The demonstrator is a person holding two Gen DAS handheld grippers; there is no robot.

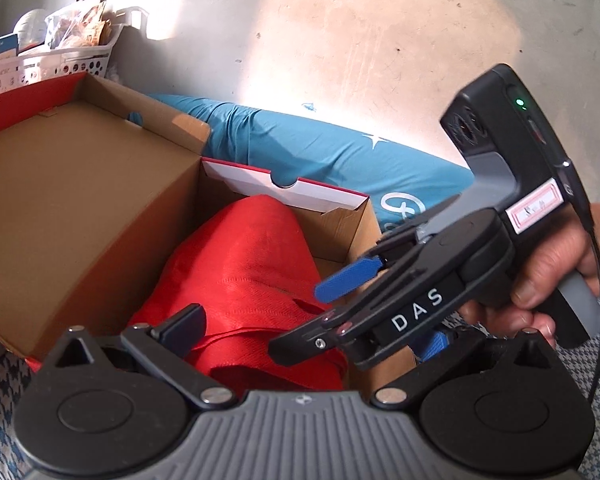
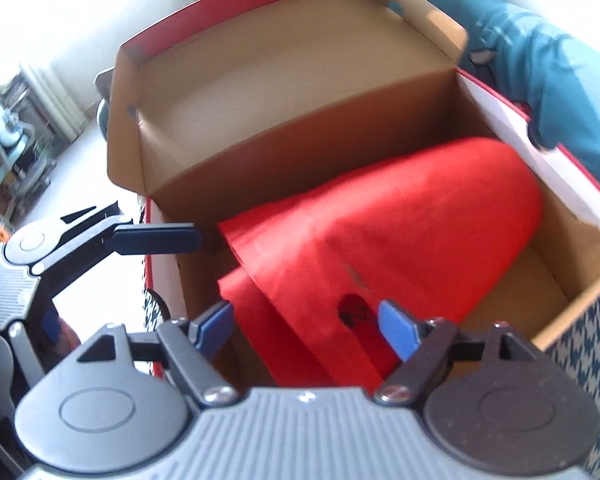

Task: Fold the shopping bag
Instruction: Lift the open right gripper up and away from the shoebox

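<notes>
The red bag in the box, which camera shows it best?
The right wrist view: the red bag lies nearly whole inside the cardboard box, folded edges visible. In the left wrist view the right tongs cover part of it.

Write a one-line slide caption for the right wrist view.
Right tongs open above the folded red shopping bag lying in an open cardboard box, teal cloth beside it.

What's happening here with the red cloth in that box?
A person holds a two-finger gripper in each hand over an open cardboard box. A folded red shopping bag lies inside it. The right gripper hangs above the bag with its jaws apart, gripping nothing. The left gripper also stands open close to the bag. A blue bag lies behind the box.
</notes>
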